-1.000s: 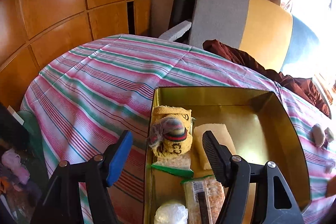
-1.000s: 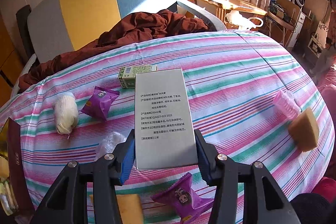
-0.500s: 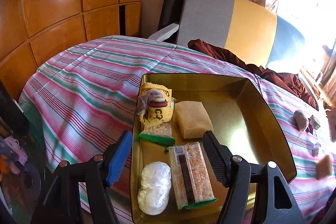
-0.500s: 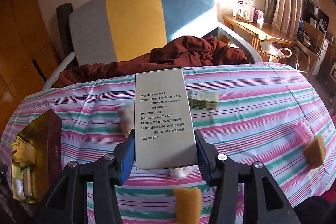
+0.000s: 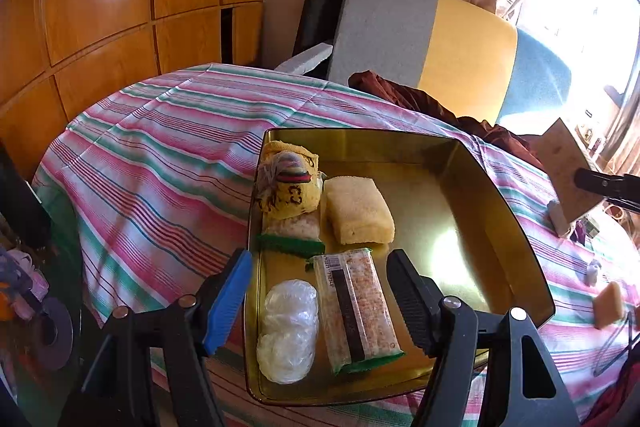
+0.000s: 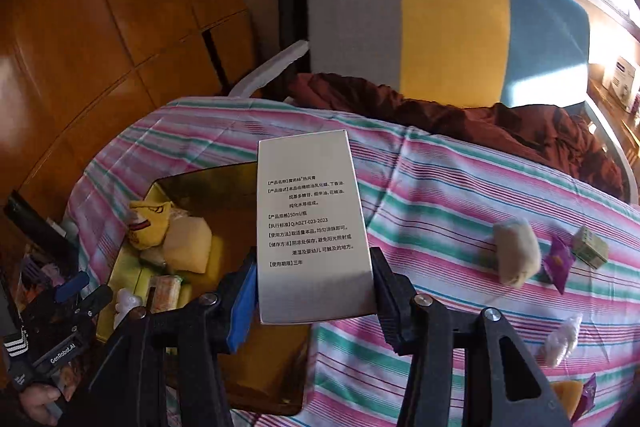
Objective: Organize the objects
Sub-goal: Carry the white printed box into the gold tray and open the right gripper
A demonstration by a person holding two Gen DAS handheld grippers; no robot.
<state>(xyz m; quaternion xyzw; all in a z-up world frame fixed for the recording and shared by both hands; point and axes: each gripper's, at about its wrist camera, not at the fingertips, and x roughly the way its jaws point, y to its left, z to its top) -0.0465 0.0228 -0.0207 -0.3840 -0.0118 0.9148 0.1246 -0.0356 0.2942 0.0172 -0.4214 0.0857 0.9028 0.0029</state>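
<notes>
A gold tray point(image 5: 460, 163) sits on the striped tablecloth. It holds a yellow cloth point(image 5: 290, 183), a yellow sponge point(image 5: 358, 211), a cracker packet point(image 5: 356, 311) and a white wrapped lump point(image 5: 288, 327). My left gripper point(image 5: 320, 301) hovers open over the tray's near left corner, pressing on nothing. My right gripper point(image 6: 312, 291) is shut on a silver box point(image 6: 310, 219) with printed text, held above the tray's point(image 6: 208, 179) right side. The box point(image 5: 568, 171) also shows at the right edge of the left wrist view. The left gripper point(image 6: 86, 293) appears at lower left.
Loose on the cloth to the right lie a beige roll point(image 6: 516, 255), a purple packet point(image 6: 558, 263), a small green box point(image 6: 590, 247), a clear wrapped item point(image 6: 560, 343) and an orange sponge point(image 6: 564, 397). A striped armchair point(image 6: 448, 27) with a brown cloth stands behind the table.
My right gripper swung left with the silver box, from over the scattered items to over the tray. The left gripper drew back a little, so more of the tray shows.
</notes>
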